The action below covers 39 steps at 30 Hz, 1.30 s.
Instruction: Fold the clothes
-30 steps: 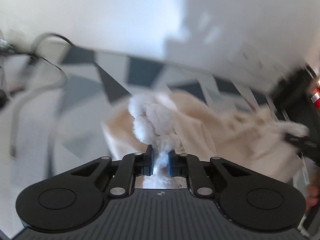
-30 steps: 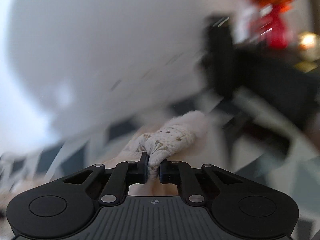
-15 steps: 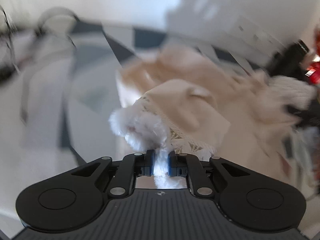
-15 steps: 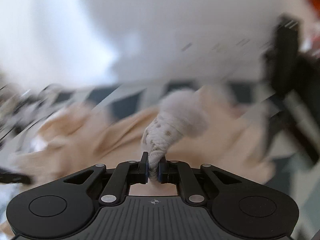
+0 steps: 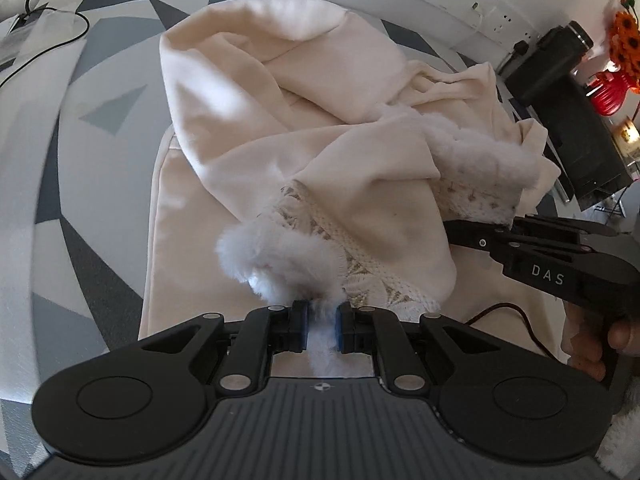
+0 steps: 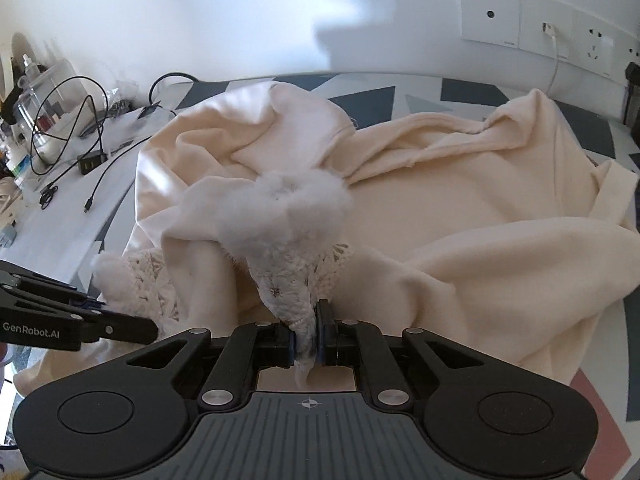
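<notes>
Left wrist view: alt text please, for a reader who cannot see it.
The left gripper is shut on the fluffy white cuff of a cream garment heaped on a grey patterned surface. At right, the right gripper pinches the other lace-and-fur cuff.

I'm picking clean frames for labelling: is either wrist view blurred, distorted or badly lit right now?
Left wrist view: the cream garment and the left tool are sharp, with some smear at the left rim and fisheye bending at the edges. Right wrist view: sharp on the right tool, the wall bright with a soft shadow, and the wall sockets bowed.
</notes>
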Motion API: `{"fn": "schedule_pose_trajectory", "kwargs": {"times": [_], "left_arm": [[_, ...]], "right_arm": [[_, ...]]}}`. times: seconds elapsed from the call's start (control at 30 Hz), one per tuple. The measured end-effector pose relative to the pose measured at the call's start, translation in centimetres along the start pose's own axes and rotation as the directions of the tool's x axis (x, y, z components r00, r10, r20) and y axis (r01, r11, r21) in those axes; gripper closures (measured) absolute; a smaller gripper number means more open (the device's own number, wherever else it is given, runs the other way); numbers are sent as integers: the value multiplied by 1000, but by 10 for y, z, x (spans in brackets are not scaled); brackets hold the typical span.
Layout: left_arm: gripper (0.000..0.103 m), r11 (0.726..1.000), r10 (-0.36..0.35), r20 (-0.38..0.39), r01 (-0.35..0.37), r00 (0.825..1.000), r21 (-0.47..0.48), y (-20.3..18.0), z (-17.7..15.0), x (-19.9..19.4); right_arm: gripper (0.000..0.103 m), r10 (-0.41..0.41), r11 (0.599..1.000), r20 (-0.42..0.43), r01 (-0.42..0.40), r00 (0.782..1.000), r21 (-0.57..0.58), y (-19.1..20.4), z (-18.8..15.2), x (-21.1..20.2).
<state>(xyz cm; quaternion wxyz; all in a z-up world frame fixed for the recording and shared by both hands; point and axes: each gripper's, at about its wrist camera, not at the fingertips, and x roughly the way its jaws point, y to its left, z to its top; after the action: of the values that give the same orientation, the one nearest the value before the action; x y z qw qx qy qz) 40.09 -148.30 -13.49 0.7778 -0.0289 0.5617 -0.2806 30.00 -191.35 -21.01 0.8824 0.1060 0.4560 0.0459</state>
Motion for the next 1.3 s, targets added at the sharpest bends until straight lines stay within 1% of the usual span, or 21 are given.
{"fn": "schedule_pose_trajectory", "kwargs": {"times": [0.1, 0.17, 0.27, 0.3, 0.33, 0.37, 0.43, 0.53, 0.63, 0.73, 0.8, 0.87, 0.93, 0.97, 1.03, 1.1, 1.17, 1.2, 1.23, 1.27, 1.3], "left_arm": [[90, 1000, -3, 2, 3, 1000, -15, 3, -4, -2], [90, 1000, -4, -3, 4, 1000, -27, 6, 0, 1], [79, 1000, 12, -11, -13, 1000, -19, 5, 9, 2], [71, 1000, 18, -9, -18, 1000, 0, 3, 12, -2], [63, 1000, 24, -6, -24, 1000, 18, 0, 15, -6], [59, 999, 16, 4, -16, 1000, 33, -2, 18, -12], [54, 998, -35, 41, 33, 999, 58, -7, 26, -29], [44, 993, -86, 111, 75, 990, 93, -16, 42, -55], [41, 990, -105, 177, 86, 979, 110, -22, 62, -73], [36, 989, -118, 243, 91, 963, 118, -27, 86, -82], [34, 990, -71, 280, 32, 957, 140, -38, 105, -75], [34, 985, -14, 287, -35, 958, 167, -51, 126, -51], [34, 979, 39, 242, -86, 969, 185, -62, 143, -15], [34, 975, 63, 212, -105, 975, 194, -66, 148, 4], [34, 964, 116, 176, -153, 978, 218, -75, 154, 36], [35, 947, 169, 160, -206, 972, 248, -82, 156, 64], [38, 936, 204, 148, -237, 968, 260, -83, 159, 81], [43, 931, 220, 142, -251, 965, 265, -83, 161, 88], [52, 926, 234, 144, -265, 962, 268, -82, 164, 92], [58, 922, 246, 154, -280, 957, 267, -81, 166, 93], [67, 922, 254, 167, -291, 953, 257, -77, 167, 92]], "right_arm": [[94, -23, 999, 24, 22, 999, 39, -23, 6, 0], [85, -65, 995, 39, 62, 997, 76, -34, 8, -2], [75, -147, 989, 17, 147, 989, 21, -37, 13, -7], [72, -149, 989, 18, 149, 989, 0, -35, 15, -13], [62, -148, 989, 23, 148, 989, -20, -34, 17, -20], [46, -137, 990, 49, 139, 989, -30, -32, 20, -31], [30, -113, 992, 117, 118, 987, -39, -29, 23, -54], [30, -82, 995, 201, 92, 976, -42, -31, 35, -83], [30, -97, 995, 286, 101, 953, 2, -40, 54, -102], [30, -166, 986, 367, 161, 916, 44, -57, 78, -104], [33, -231, 972, 399, 224, 887, 64, -70, 93, -96], [39, -288, 955, 366, 293, 885, 42, -84, 104, -66], [46, -342, 934, 331, 357, 879, 16, -97, 115, -35], [52, -354, 928, 297, 372, 887, -4, -104, 118, -16], [59, -362, 926, 238, 378, 901, -22, -117, 124, 15], [61, -360, 928, 186, 371, 914, -26, -129, 130, 40], [61, -370, 924, 165, 380, 914, -33, -137, 136, 52], [61, -376, 922, 155, 385, 914, -37, -141, 139, 58], [66, -381, 920, 145, 390, 913, -41, -145, 143, 64], [78, -385, 918, 136, 394, 913, -39, -150, 146, 68], [82, -387, 920, 138, 392, 912, -14, -156, 150, 68]]}}
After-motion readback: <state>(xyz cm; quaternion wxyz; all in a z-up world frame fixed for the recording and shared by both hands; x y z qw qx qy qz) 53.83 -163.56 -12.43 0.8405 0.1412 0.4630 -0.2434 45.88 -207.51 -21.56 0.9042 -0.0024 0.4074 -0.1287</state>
